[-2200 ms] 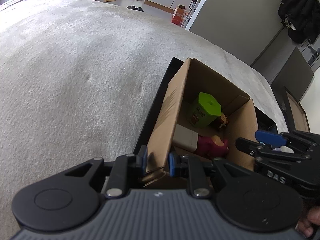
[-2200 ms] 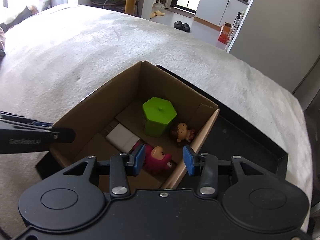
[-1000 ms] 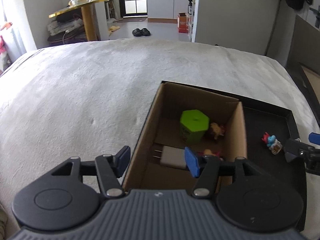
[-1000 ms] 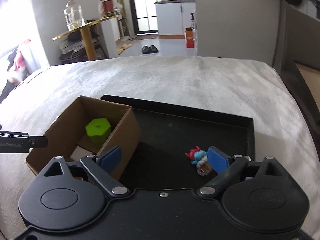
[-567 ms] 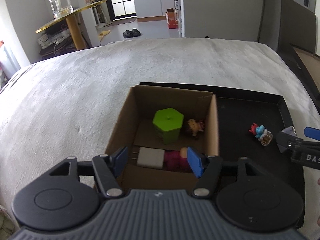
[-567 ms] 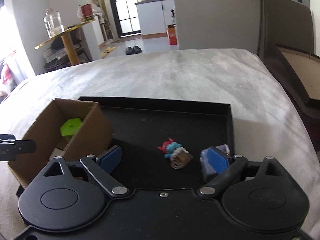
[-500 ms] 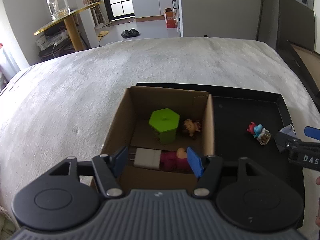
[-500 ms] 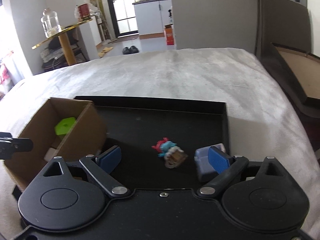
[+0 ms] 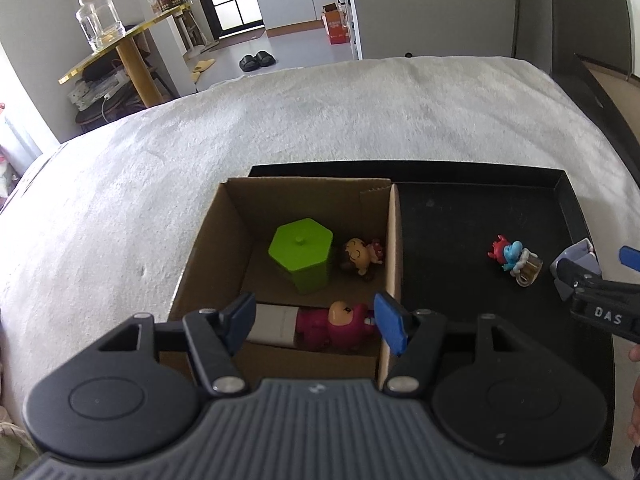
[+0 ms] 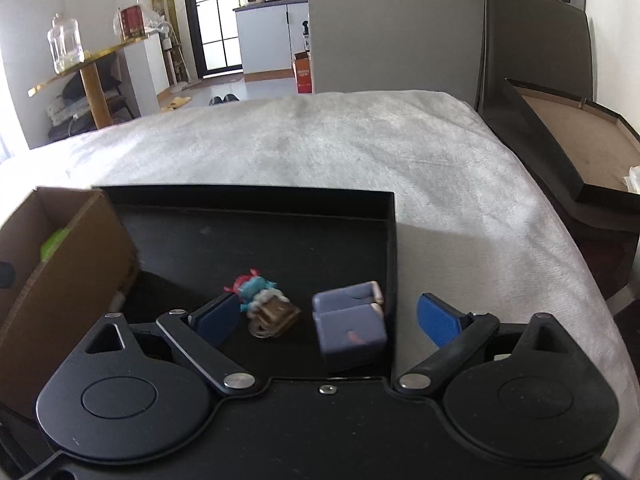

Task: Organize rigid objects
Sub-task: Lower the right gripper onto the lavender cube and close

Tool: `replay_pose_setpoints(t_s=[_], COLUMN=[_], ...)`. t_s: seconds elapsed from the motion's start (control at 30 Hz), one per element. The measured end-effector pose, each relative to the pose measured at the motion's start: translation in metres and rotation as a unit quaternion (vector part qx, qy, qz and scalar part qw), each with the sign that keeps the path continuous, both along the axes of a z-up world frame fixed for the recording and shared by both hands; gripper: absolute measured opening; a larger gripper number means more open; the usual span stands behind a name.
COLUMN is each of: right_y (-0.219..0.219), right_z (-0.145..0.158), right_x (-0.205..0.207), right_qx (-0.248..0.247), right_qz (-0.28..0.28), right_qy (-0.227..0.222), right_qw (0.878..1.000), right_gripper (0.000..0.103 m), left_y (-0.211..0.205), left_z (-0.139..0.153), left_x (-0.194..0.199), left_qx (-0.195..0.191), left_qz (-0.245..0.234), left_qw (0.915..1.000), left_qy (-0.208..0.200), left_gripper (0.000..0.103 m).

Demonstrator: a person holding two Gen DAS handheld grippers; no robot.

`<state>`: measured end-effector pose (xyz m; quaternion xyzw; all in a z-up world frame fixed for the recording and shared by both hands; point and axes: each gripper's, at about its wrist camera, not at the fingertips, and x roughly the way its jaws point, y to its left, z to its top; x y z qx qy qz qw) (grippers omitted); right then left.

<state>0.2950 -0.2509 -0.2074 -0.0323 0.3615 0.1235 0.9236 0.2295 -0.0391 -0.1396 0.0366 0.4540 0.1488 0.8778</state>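
Observation:
A cardboard box [image 9: 212, 240] stands in the left part of a black tray [image 9: 460, 216]. In it are a green hexagonal container [image 9: 302, 252], a small doll head [image 9: 360, 258], a pink figurine [image 9: 340, 322] and a white block [image 9: 272, 324]. My left gripper [image 9: 314, 322] is open and empty above the box's near edge. On the tray lie a blue-and-red figurine [image 10: 262, 302] and a purple-blue box [image 10: 348, 324]. My right gripper [image 10: 324, 320] is open wide, its jaws to either side of both. It also shows in the left wrist view [image 9: 592, 280].
The tray [image 10: 248, 240] rests on a grey-white plush cover [image 10: 340, 148]. The cardboard box [image 10: 60, 272] stands just left of my right gripper. A dark framed board [image 10: 568, 152] leans at the right. A gold side table with a glass jar [image 9: 96, 20] stands beyond.
My right gripper moved right and lower from the cardboard box to the two items on the tray, opening wide. My left gripper let go of the box wall, opened and drew back.

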Motion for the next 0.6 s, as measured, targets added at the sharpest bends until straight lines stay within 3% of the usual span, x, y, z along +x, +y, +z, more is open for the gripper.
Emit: replay_pose_setpoints(t_s=[0.07, 0.2, 0.27, 0.6], right_y=[-0.002, -0.003, -0.004, -0.010], right_z=[-0.009, -0.023, -0.025, -0.018], right_x=[0.005, 0.009, 0.008, 0.005], right_qx=[-0.008, -0.022, -0.037, -0.012], right_qz=[0.003, 0.007, 0.000, -0.010], right_qy=[0.005, 0.020, 0.012, 0.017], right_qw=[1.000, 1.000, 0.999, 1.000], right_gripper=[0.084, 0.056, 0.047, 0.045], left_y=[-0.003, -0.006, -0.007, 0.002], left_z=[-0.004, -0.009, -0.009, -0.009], left_x=[0.002, 0.002, 0.002, -0.001], left_qx=[0.002, 0.003, 0.010, 0.002], left_qz=[-0.001, 0.005, 0.003, 0.014], left_qw=[1.0000, 1.0000, 0.9999, 0.9999], left_qy=[0.002, -0.002, -0.004, -0.002], left_gripper=[0.064, 0.065, 0.066, 0.066])
